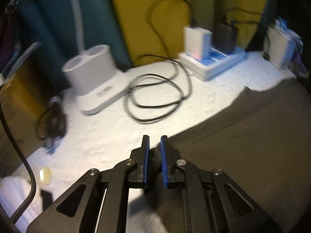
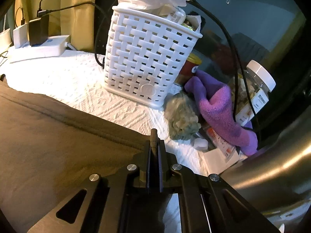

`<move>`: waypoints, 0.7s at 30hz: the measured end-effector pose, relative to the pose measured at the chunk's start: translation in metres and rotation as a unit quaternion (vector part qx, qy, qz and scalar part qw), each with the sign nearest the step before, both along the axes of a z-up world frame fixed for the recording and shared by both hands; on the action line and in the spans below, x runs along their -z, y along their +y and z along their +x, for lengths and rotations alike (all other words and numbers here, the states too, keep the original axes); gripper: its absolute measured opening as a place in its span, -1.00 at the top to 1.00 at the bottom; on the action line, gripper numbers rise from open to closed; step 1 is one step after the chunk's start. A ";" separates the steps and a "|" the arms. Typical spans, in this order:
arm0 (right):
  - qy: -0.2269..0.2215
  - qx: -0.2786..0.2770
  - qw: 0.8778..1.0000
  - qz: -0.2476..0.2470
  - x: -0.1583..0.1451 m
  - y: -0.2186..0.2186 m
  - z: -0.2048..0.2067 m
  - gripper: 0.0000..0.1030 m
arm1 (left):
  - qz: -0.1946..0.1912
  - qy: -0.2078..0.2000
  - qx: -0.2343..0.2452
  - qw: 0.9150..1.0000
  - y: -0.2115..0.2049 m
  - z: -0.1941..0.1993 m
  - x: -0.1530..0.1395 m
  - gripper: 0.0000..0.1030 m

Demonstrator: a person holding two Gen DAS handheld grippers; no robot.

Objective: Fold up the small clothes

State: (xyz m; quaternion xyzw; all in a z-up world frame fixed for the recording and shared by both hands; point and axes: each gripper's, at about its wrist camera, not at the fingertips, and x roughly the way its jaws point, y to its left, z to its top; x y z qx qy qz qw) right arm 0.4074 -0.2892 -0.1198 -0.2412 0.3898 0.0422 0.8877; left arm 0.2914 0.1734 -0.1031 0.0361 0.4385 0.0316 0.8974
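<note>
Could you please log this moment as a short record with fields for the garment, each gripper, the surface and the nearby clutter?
garment: brown cloth spread on the white cover
left gripper: shut on a fold of the cloth
right gripper: shut on the cloth's edge
near left: coiled black cable, white two-cup holder, power strip with chargers
near right: white woven basket, purple sock, grey-green bundle, jar
fold: not yet made
</note>
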 end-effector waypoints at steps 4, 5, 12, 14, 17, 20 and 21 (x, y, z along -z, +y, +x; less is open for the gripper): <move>-0.009 -0.006 1.000 -0.001 -0.012 0.011 -0.020 0.63 | -0.022 -0.012 -0.015 1.000 0.012 -0.030 -0.015 0.49; -0.011 -0.007 1.000 -0.003 -0.015 0.012 -0.025 0.45 | -0.024 -0.016 -0.017 0.999 0.013 -0.039 -0.016 0.23; -0.038 -0.027 0.999 0.004 -0.041 0.019 -0.076 -0.92 | -0.049 -0.030 -0.015 0.998 0.010 -0.115 -0.024 0.09; -0.047 -0.026 0.998 0.013 -0.048 0.022 -0.091 -0.92 | -0.054 -0.034 -0.009 0.998 0.006 -0.139 -0.022 0.09; -0.054 -0.034 0.997 0.035 -0.057 0.032 -0.124 -0.92 | -0.055 -0.030 -0.002 0.998 0.002 -0.169 -0.015 0.08; -0.053 -0.054 0.996 0.049 -0.055 0.055 -0.159 -0.92 | -0.062 -0.019 -0.001 0.998 -0.001 -0.194 -0.005 0.08; -0.051 -0.061 0.995 0.055 -0.053 0.063 -0.170 -0.92 | -0.066 -0.017 0.002 0.998 -0.002 -0.202 -0.002 0.08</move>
